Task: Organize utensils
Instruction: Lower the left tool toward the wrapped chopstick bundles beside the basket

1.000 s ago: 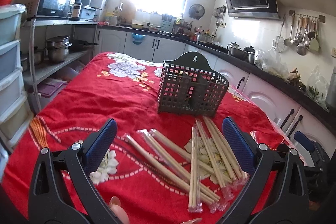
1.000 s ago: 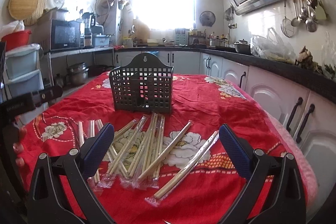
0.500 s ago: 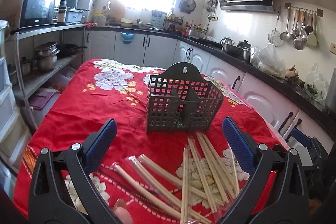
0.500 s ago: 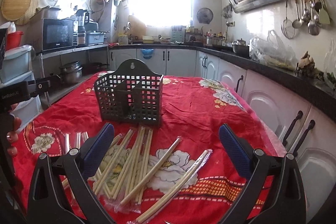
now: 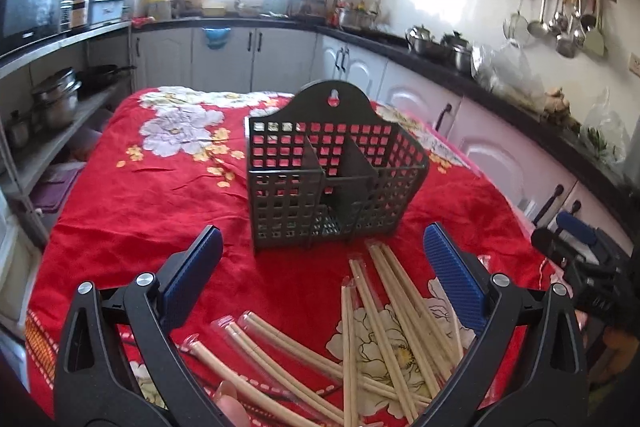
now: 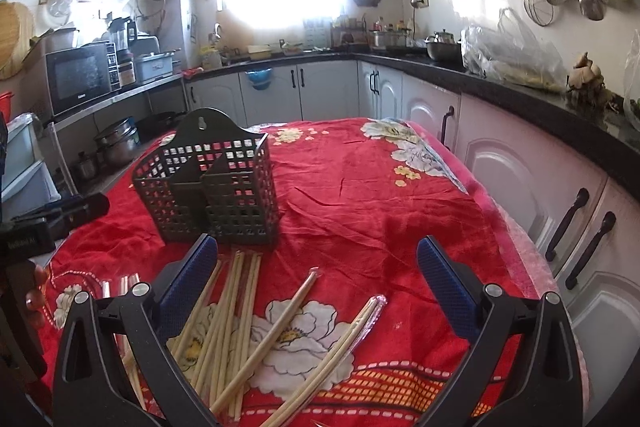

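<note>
A dark grey perforated utensil basket (image 5: pixel 332 179) with inner dividers stands upright on the red flowered tablecloth (image 5: pixel 140 195); it also shows in the right wrist view (image 6: pixel 216 187). Several pairs of wooden chopsticks in clear sleeves (image 5: pixel 384 311) lie scattered in front of it, also in the right wrist view (image 6: pixel 236 311). My left gripper (image 5: pixel 320 267) is open and empty above the chopsticks, just short of the basket. My right gripper (image 6: pixel 316 275) is open and empty over the right-hand chopsticks. The basket looks empty.
The table's right edge (image 6: pixel 520 239) runs close to white cabinets with black handles (image 6: pixel 576 219). A shelf with pots (image 5: pixel 56 99) stands left of the table. The right gripper's body shows at the left wrist view's right edge (image 5: pixel 580 251).
Both grippers have moved forward and lifted; the basket now looms nearer and the chopsticks sit lower in each view. The left view swung so the basket is centred. Both grippers stayed open.
</note>
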### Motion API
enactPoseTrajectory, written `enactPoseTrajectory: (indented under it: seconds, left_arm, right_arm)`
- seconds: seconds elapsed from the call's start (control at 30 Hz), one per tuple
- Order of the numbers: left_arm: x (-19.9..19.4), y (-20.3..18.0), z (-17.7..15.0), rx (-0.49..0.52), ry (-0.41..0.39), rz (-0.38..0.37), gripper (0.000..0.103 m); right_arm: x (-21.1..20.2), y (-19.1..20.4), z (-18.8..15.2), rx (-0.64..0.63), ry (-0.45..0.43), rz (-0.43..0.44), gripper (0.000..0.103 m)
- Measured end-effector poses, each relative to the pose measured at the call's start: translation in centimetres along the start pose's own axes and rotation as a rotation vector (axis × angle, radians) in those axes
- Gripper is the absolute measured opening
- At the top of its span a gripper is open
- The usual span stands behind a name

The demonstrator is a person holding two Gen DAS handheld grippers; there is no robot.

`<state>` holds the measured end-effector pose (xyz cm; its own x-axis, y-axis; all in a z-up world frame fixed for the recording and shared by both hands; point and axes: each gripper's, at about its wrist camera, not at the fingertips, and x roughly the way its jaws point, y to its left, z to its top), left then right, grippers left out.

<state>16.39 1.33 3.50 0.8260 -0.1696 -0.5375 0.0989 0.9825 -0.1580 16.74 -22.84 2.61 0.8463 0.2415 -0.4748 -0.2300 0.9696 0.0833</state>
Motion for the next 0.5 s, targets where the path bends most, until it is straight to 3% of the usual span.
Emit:
enactPoseTrajectory:
  seconds: [0.33,0.5]
  left_arm:
    - [5.0,0.0,-0.6,0.072,0.161,-0.011,0.092]
    - [6.9,-0.1,-1.6,0.097,0.25,-0.052,0.074]
  right_arm:
    - [2.9,-0.9,0.5,0.017,0.089,-0.006,0.097]
    - [4.5,-0.7,0.1,-0.007,0.144,-0.007,0.097]
